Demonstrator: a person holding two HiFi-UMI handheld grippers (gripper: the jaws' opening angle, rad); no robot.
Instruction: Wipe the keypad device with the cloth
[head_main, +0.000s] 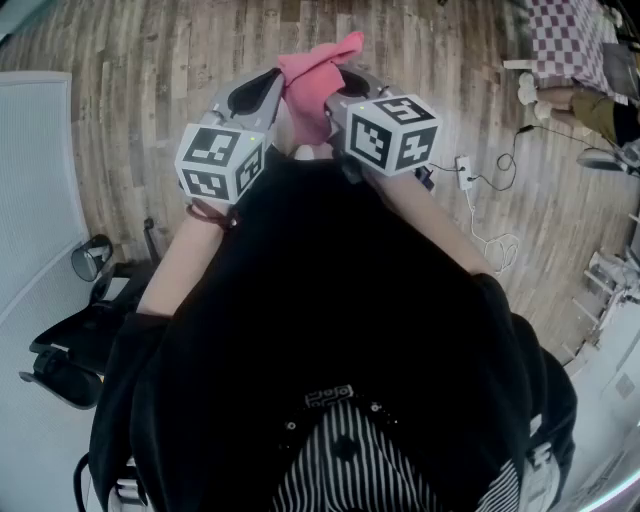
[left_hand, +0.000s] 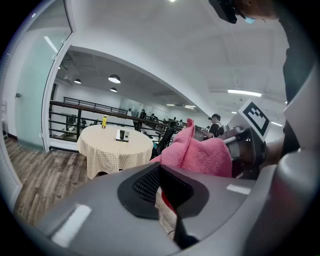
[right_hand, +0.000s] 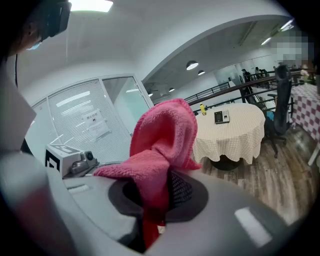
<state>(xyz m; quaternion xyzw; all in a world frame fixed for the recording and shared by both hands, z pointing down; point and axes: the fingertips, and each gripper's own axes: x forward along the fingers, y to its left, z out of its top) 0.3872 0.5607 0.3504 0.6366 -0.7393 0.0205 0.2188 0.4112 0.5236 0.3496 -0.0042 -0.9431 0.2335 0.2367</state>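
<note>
A pink cloth hangs bunched from my right gripper, whose jaws are shut on it; in the right gripper view the cloth drapes over the right gripper. My left gripper is close beside the cloth, at chest height, and its jaws look shut. From the left gripper, the cloth shows just ahead. The keypad device lies far off on a round table.
The round table has a checked cover and a yellow bottle on it. Wooden floor lies below. A black office chair stands at my left. A cable and socket lie on the floor to the right.
</note>
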